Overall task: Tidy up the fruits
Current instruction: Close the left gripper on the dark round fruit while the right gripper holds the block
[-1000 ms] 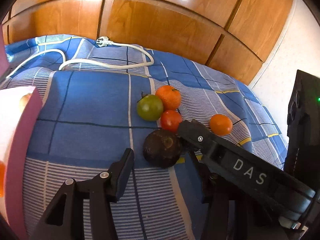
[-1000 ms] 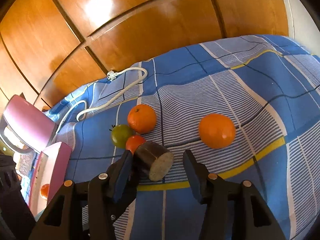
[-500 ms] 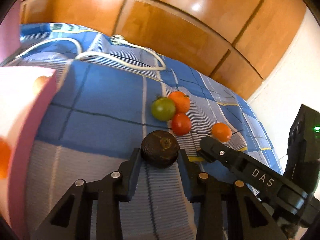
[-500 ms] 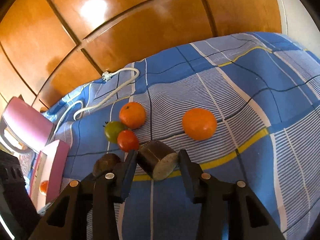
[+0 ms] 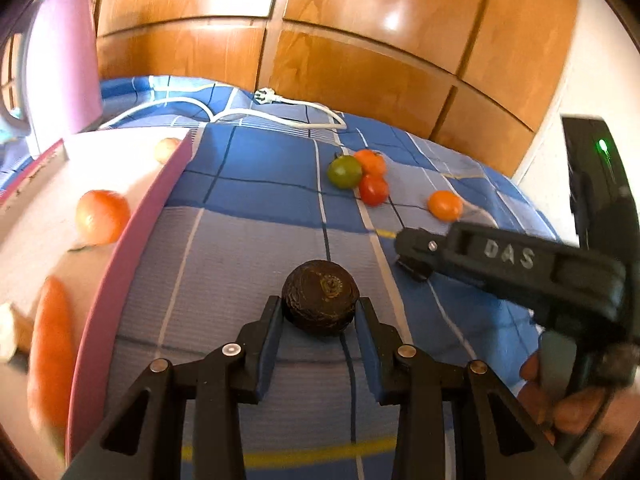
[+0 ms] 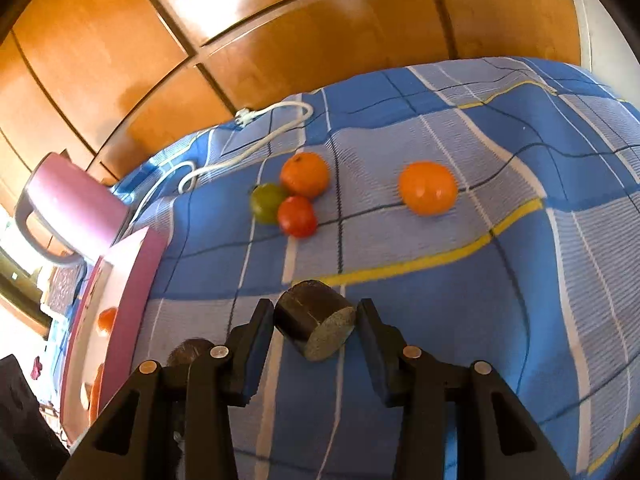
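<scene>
We see the left gripper (image 5: pixel 319 314) closed on a dark round fruit (image 5: pixel 319 297), its pads pressing the fruit's two sides after the jaws have just been closing; the fruit sits above the blue checked bedspread (image 5: pixel 256 200), close to the pink rim of the white tray (image 5: pixel 132 248) on the left. In that tray lie a carrot (image 5: pixel 50 356) and a round orange fruit (image 5: pixel 102 216). Our right gripper (image 6: pixel 316 330) clamps a dark cut piece (image 6: pixel 314 326), its pale speckled cut face turned toward the camera. Farther back on the bed, a green tomato (image 6: pixel 266 202), a red tomato (image 6: pixel 297 216) and a mandarin (image 6: pixel 305 174) sit touching in a cluster, and an orange (image 6: pixel 428 188) lies apart to their right. A white cable (image 6: pixel 256 136) loops near the wooden wardrobe (image 6: pixel 280 40).
</scene>
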`<state>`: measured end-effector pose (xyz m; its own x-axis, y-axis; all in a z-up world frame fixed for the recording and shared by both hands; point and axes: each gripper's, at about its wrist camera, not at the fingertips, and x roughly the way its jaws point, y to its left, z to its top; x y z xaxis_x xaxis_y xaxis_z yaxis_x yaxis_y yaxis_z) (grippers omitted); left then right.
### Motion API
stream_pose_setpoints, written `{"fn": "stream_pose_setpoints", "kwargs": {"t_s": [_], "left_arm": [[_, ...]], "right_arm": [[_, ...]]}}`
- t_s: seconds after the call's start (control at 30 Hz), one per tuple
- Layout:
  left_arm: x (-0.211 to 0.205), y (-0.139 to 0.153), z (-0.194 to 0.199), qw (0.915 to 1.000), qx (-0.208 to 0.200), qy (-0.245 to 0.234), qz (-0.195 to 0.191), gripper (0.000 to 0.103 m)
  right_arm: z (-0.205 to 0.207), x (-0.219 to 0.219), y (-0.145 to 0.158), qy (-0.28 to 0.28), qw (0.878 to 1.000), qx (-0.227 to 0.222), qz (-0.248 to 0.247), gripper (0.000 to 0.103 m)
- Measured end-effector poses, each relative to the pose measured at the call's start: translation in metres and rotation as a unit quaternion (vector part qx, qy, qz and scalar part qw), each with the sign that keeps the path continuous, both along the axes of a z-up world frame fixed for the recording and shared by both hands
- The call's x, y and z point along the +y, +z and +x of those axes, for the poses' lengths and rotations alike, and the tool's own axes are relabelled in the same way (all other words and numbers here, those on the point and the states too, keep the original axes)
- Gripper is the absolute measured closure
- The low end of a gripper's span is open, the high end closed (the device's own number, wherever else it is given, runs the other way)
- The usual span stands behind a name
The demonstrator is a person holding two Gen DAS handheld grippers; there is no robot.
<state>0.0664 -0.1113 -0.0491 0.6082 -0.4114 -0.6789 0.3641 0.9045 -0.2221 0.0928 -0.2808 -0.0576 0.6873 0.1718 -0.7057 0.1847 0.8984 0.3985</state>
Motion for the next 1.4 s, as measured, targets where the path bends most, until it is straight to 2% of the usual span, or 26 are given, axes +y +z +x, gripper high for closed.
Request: {"fn": "stream_pose_setpoints", "kwargs": {"t_s": [0.17, 0.4, 0.7, 0.87, 1.13, 1.4], "left_arm": [[0.008, -0.001, -0.02, 0.9998, -0.018, 0.008, 0.011, 0.066], [0.015, 0.0, -0.032, 0.9995, -0.022, 0.014, 0.018, 0.066], [0.017, 0.001, -0.045, 0.9979, -0.039, 0.016, 0.049, 0.066], [0.019, 0.0, -0.044, 0.9981, -0.033, 0.019, 0.048, 0.065], [0.02, 0.0, -0.045, 0.9983, -0.032, 0.017, 0.046, 0.066], [0.021, 0.003, -0.047, 0.9985, -0.033, 0.02, 0.039, 0.067]], "right_arm": [[-0.009, 0.008, -0.001, 0.006, 1.0, 0.003, 0.006, 0.06], [-0.022, 0.028, -0.002, 0.026, 0.999, 0.013, -0.016, 0.059], [-0.03, 0.04, -0.005, 0.034, 0.998, 0.015, -0.047, 0.059], [-0.035, 0.044, -0.007, 0.027, 0.998, 0.0, -0.062, 0.059], [-0.034, 0.047, -0.004, 0.032, 0.996, 0.006, -0.079, 0.059], [-0.034, 0.046, -0.002, 0.034, 0.997, 0.003, -0.071, 0.06]]}}
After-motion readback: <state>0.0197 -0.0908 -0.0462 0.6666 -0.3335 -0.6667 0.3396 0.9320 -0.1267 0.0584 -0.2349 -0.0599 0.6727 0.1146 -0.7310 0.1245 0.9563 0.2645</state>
